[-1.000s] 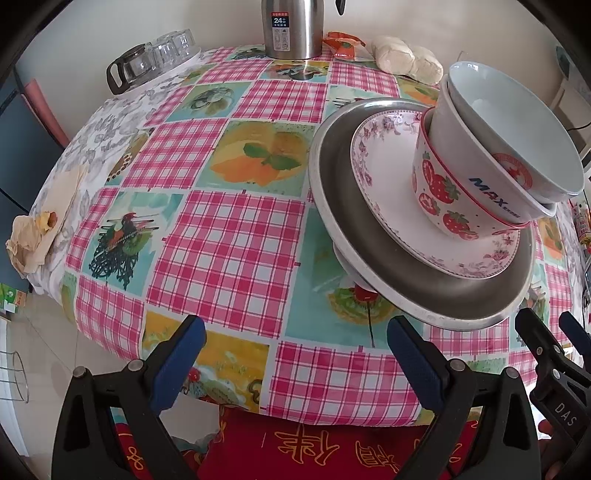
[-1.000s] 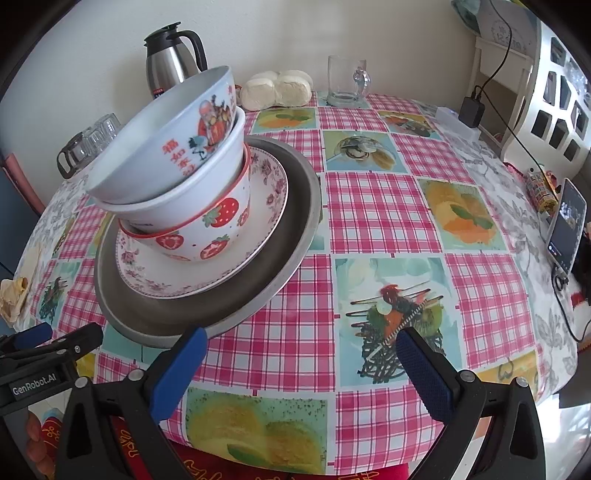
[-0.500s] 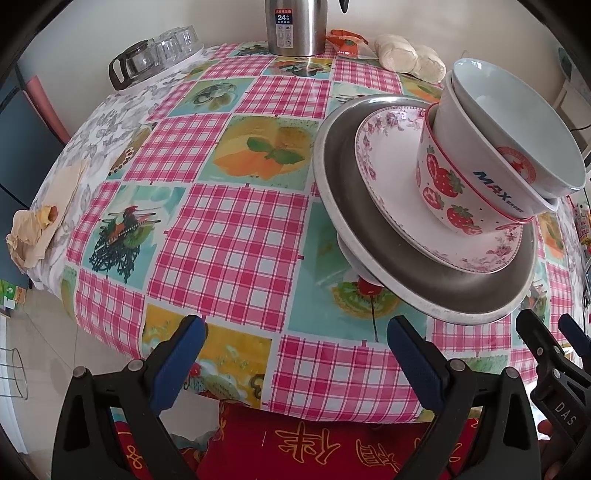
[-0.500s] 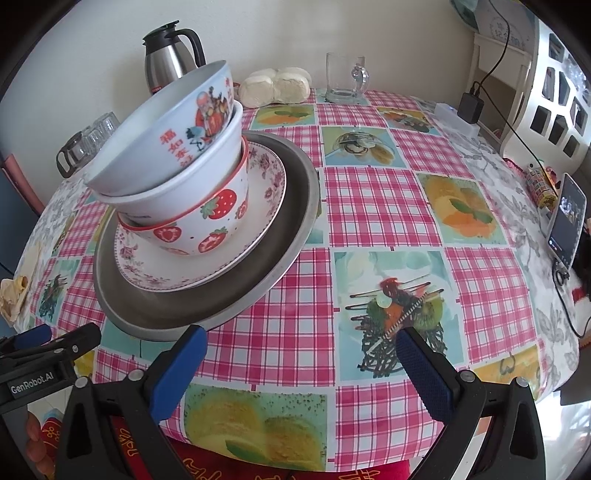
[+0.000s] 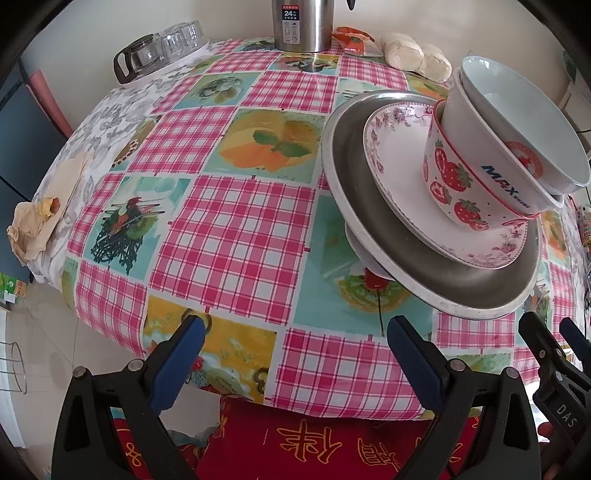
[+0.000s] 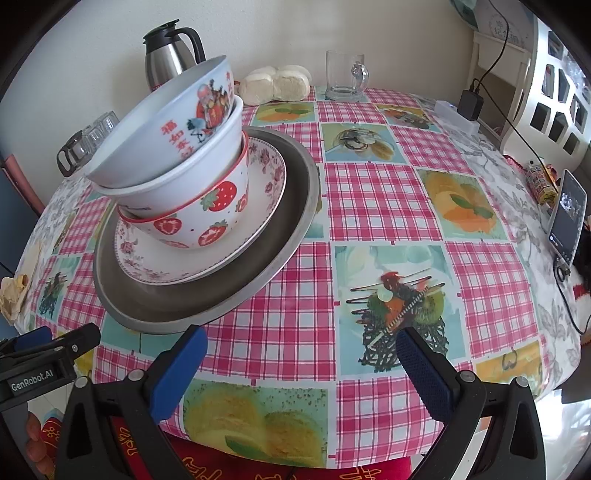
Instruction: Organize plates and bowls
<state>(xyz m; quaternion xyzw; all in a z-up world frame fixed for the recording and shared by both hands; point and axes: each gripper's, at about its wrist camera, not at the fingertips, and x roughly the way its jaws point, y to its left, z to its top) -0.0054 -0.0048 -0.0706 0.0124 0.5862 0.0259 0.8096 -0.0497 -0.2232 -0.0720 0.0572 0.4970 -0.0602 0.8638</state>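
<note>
A stack stands on the checked tablecloth: a wide metal plate point(image 5: 413, 266), a pink floral plate point(image 5: 399, 177), a strawberry bowl point(image 5: 448, 188), a plain white bowl and a white printed bowl point(image 5: 524, 122) on top. The stack leans. It also shows in the right wrist view, metal plate point(image 6: 229, 295), strawberry bowl point(image 6: 214, 218), top bowl point(image 6: 173, 122). My left gripper point(image 5: 295, 358) is open and empty, near the table's front edge, left of the stack. My right gripper point(image 6: 301, 365) is open and empty, at the front edge right of the stack.
A steel thermos point(image 5: 301, 24), glass cups with a glass pot point(image 5: 162, 48) and steamed buns point(image 5: 413, 55) stand at the far edge. A glass mug point(image 6: 345, 75), a charger and cable point(image 6: 469, 105) and a phone point(image 6: 567, 221) lie right. A red cushion point(image 5: 314, 439) is below.
Both grippers have drawn back slightly from the table, so the stack sits a little farther away in both views. Both stay open and empty.
</note>
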